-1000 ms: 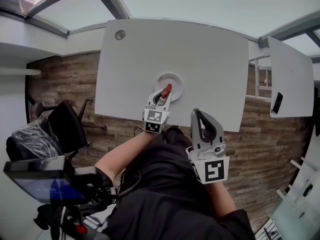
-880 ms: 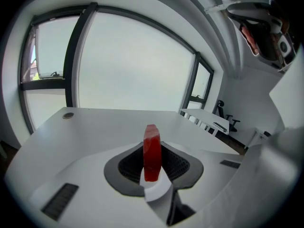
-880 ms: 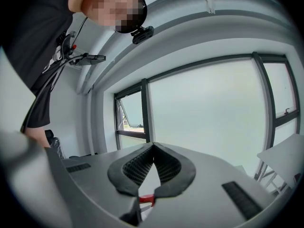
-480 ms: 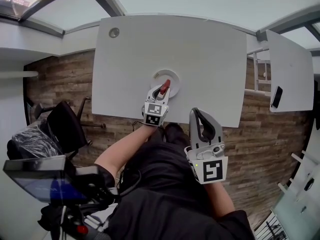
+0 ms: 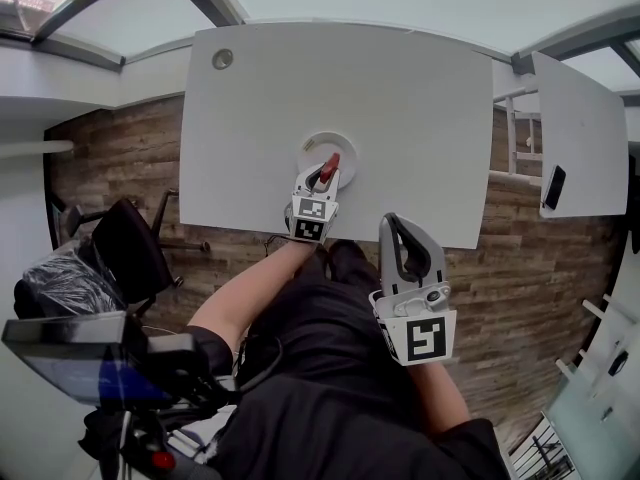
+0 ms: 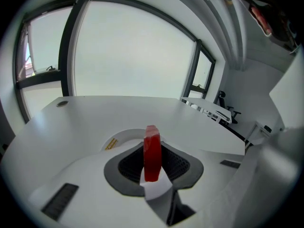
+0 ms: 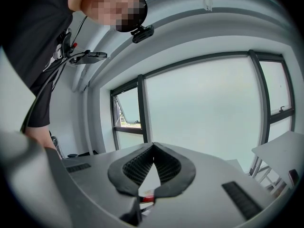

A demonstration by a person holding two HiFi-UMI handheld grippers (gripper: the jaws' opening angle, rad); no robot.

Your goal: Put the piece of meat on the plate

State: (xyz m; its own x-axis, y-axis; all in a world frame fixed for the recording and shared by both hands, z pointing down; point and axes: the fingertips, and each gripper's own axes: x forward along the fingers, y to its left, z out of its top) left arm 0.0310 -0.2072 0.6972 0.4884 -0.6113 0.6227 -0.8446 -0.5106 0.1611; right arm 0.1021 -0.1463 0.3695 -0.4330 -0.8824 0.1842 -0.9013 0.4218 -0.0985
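Right hand-held gripper [image 5: 392, 224]: jaws closed tip to tip, nothing in them, parked by near edge of desk [image 5: 420, 98], out of way. Left hand-held gripper [image 5: 328, 171]: clamped on piece of meat [image 5: 329, 169], slab on edge, angled down over plate [image 5: 347, 151], likely ready to set down. Cable grommet [image 5: 222, 58] at far corner, well apart; nothing blocks drop.

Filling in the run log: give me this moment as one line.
phase: placing | left tongs: shut on piece of meat, over plate | right tongs: shut, empty | release: not yet
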